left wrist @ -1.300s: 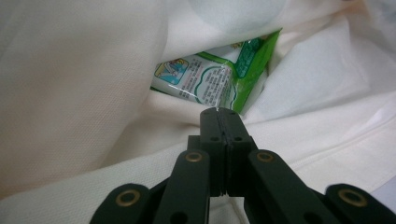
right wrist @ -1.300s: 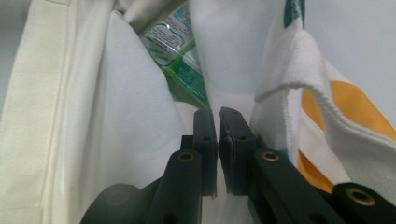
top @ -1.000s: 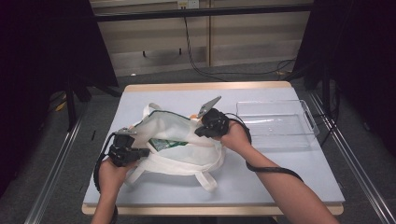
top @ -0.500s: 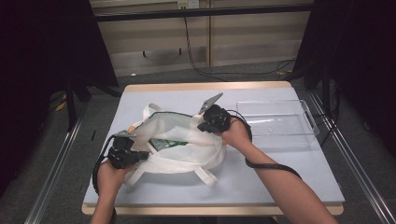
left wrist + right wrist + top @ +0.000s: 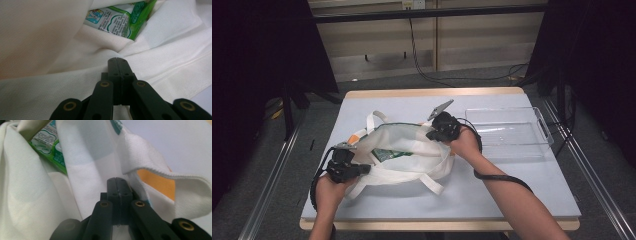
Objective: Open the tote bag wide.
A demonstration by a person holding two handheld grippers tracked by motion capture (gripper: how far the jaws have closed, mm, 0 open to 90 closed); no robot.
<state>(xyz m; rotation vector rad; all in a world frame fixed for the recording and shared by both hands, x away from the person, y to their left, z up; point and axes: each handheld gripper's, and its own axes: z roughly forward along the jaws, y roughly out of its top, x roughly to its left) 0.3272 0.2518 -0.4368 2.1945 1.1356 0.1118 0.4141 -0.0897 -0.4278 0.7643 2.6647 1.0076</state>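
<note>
Your biggest risk is the tote bag (image 5: 404,157) itself: it lies on the counter (image 5: 512,185) stretched between your two grippers, and pulling them further apart could drag the whole bag or tear it free. Your left gripper (image 5: 117,61) is pressed together, pinching the near rim cloth; your right gripper (image 5: 117,181) is likewise pinched on the far rim by the handle loop. If either thin fold slips out, the mouth collapses over the green packet (image 5: 117,18) lying inside, just ahead of the left gripper.
</note>
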